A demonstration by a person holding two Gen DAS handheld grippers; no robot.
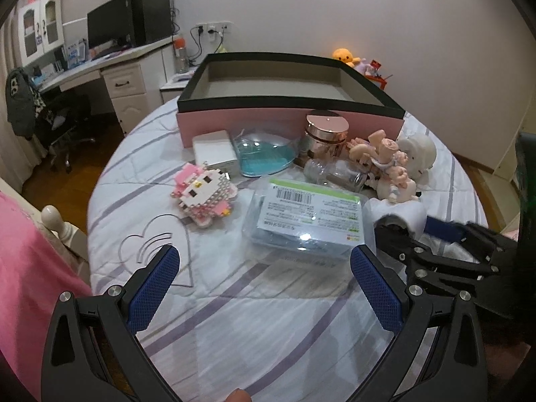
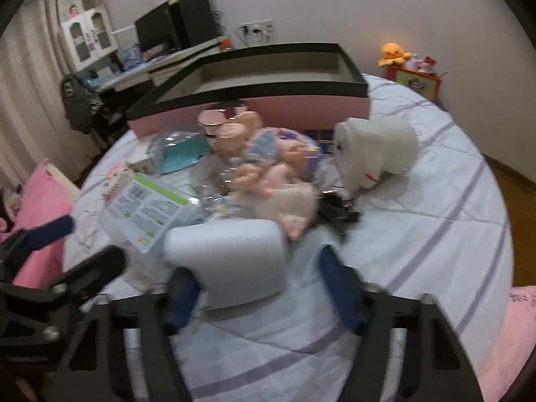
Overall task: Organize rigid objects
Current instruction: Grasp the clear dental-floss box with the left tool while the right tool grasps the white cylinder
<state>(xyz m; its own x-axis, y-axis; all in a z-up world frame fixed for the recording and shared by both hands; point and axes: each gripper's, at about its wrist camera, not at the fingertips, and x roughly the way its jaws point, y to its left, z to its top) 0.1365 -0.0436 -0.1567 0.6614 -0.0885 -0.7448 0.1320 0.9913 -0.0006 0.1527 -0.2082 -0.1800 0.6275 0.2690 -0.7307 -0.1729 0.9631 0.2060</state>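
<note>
On the bed lies a pile of rigid things in front of a pink box with a black rim (image 1: 288,124), which stands open. The pile holds a pink block figure (image 1: 204,194), a clear labelled plastic box (image 1: 308,221), a white charger (image 1: 214,154), a blue heart-shaped case (image 1: 264,157), a rose-gold jar (image 1: 325,134), a glass bottle (image 1: 335,174), pink figurines (image 1: 388,164) and a white toy (image 1: 418,154). My left gripper (image 1: 266,284) hangs open over bare quilt, just short of the plastic box. My right gripper (image 2: 256,268) straddles a white rounded block (image 2: 227,261); blur hides whether both pads press on it.
A desk with a monitor (image 1: 110,23) and an office chair (image 1: 57,117) stand at the back left. A pink pillow (image 1: 30,268) and a bedpost (image 1: 55,221) lie at the left. A yellow plush (image 1: 345,55) sits on a red box behind the bed. Wooden floor surrounds the bed.
</note>
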